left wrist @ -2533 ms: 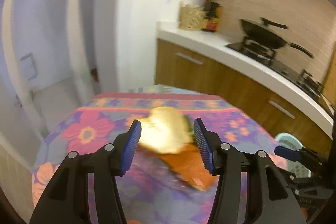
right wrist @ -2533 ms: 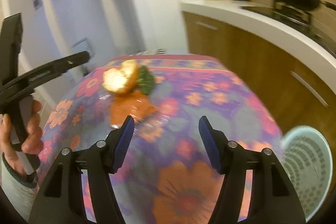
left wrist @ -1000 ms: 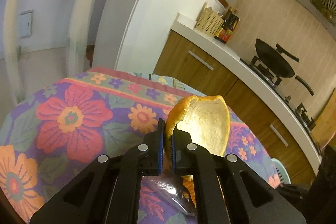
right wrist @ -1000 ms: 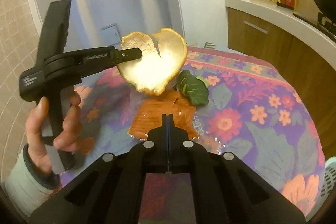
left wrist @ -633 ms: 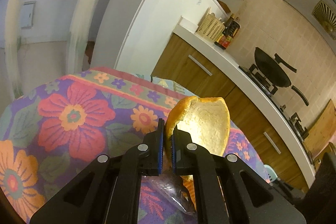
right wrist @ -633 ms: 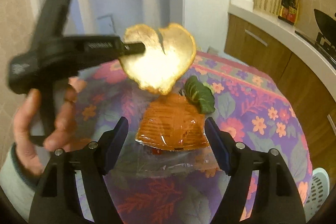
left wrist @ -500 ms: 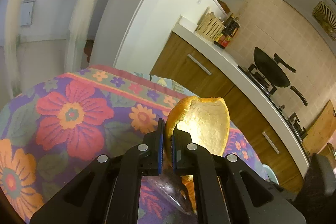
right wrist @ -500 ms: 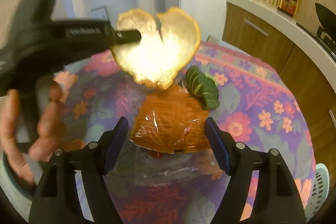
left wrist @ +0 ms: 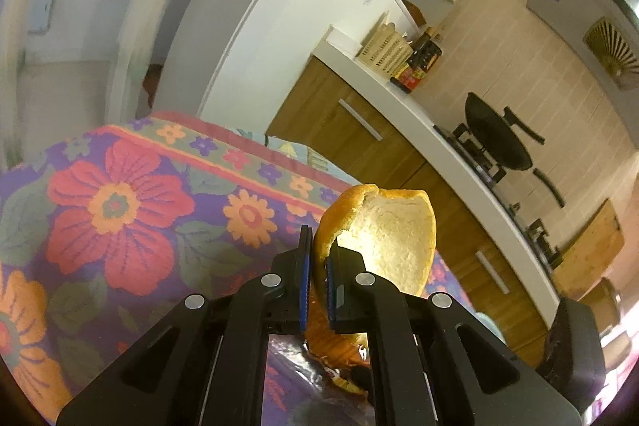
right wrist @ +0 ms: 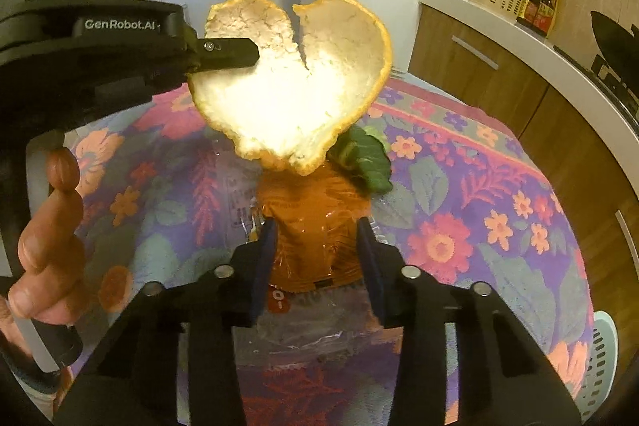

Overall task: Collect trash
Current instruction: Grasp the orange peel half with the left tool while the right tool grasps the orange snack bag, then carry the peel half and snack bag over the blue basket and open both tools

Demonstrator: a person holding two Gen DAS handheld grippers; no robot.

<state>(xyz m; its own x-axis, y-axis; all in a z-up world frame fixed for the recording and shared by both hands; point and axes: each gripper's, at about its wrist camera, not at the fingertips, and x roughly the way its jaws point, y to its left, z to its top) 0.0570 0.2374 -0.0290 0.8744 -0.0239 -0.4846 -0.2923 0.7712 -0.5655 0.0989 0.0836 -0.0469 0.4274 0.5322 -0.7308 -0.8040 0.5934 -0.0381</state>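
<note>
My left gripper point(left wrist: 316, 282) is shut on a large orange peel point(left wrist: 383, 238), held in the air above the table; it also shows in the right wrist view point(right wrist: 295, 86) with the left gripper point(right wrist: 239, 52) pinching its left edge. My right gripper point(right wrist: 317, 258) is open, its fingers on either side of an orange plastic wrapper point(right wrist: 315, 226) lying on the floral tablecloth point(right wrist: 479, 210). A green leaf scrap point(right wrist: 367, 158) lies just beyond the wrapper. Clear plastic film point(right wrist: 319, 330) lies under the wrapper.
A pale mesh waste basket point(right wrist: 599, 358) stands on the floor at the table's right. A kitchen counter point(left wrist: 423, 122) with wooden cabinets, a woven basket point(left wrist: 383, 48), bottles and a black wok point(left wrist: 499, 134) runs behind the table.
My left gripper closed on the orange peel and lifted it off the table. My right gripper shut, reopened, moved in over the orange wrapper and narrowed around it.
</note>
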